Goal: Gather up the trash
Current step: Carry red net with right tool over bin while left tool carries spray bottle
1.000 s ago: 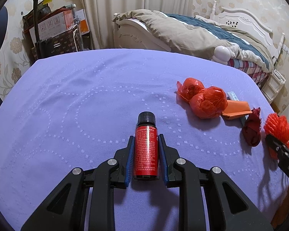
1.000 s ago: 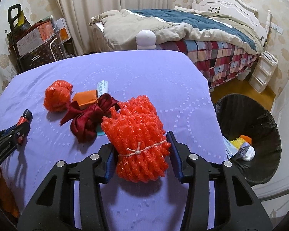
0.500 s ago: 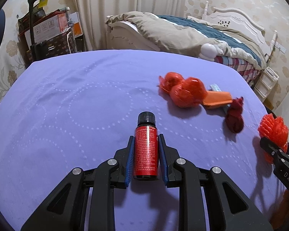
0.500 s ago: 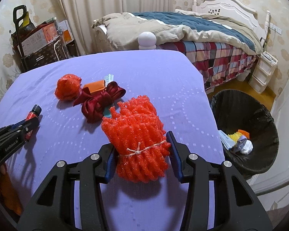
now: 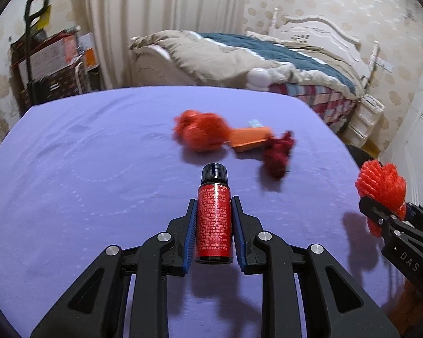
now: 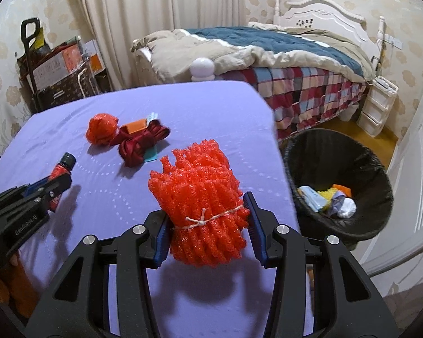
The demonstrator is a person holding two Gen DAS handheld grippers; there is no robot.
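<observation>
My left gripper (image 5: 213, 214) is shut on a small red bottle (image 5: 213, 222) with a black cap, held above the purple table (image 5: 84, 174). My right gripper (image 6: 204, 217) is shut on a bundle of orange-red foam netting (image 6: 201, 197) tied with string, held over the table's right edge. That bundle also shows at the right of the left wrist view (image 5: 380, 186). The left gripper and bottle (image 6: 60, 173) show at the left of the right wrist view. A black-lined trash bin (image 6: 341, 180) with some litter stands on the floor to the right of the table.
On the table lie a crumpled orange-red net ball (image 6: 101, 128), a dark red ribbon (image 6: 139, 143), an orange card (image 6: 136, 125) and a teal scrap (image 6: 152, 155). A bed (image 6: 268, 56) stands behind the table. Boxes and a cart (image 6: 56, 73) stand at the back left.
Both grippers have moved right, toward the bin side, each still holding its item. The trash left on the table has shifted leftward in both views and the bin shows more fully.
</observation>
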